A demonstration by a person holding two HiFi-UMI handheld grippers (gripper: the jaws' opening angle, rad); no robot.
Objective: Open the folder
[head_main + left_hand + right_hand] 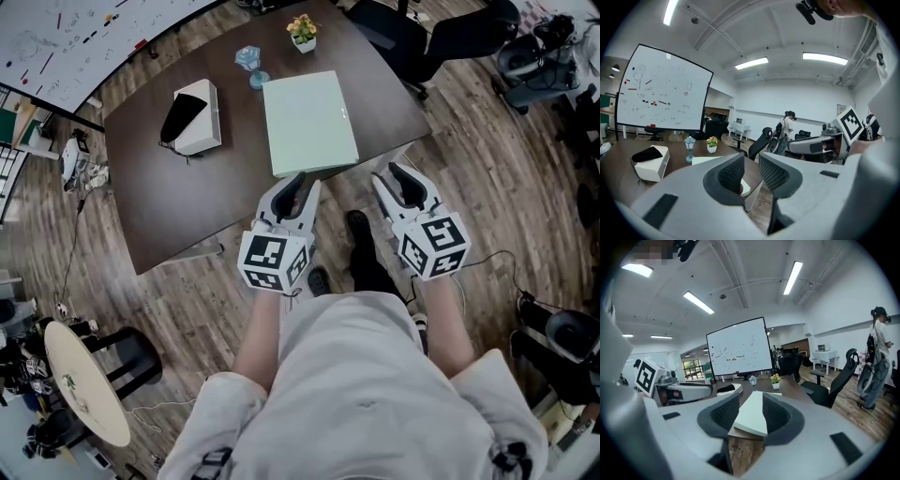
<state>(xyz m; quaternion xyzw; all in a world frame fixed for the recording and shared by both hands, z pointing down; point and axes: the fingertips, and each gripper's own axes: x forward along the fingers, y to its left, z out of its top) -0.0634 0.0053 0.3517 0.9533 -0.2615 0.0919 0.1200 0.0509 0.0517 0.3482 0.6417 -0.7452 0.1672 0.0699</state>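
Empty, part-open jaws of left gripper [297, 185] and right gripper [397, 174] face the flat pale-green folder [309, 122] ahead; a blunt nudge could slide it.

The surface [169, 206] lies bare left of the folder [309, 122]. A white box [197, 117], lantern [251, 64] and flower pot [302, 33] stand farther back.

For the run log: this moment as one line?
pale green folder closed, flat on dark brown table | left gripper jaws open, empty | right gripper jaws open, empty
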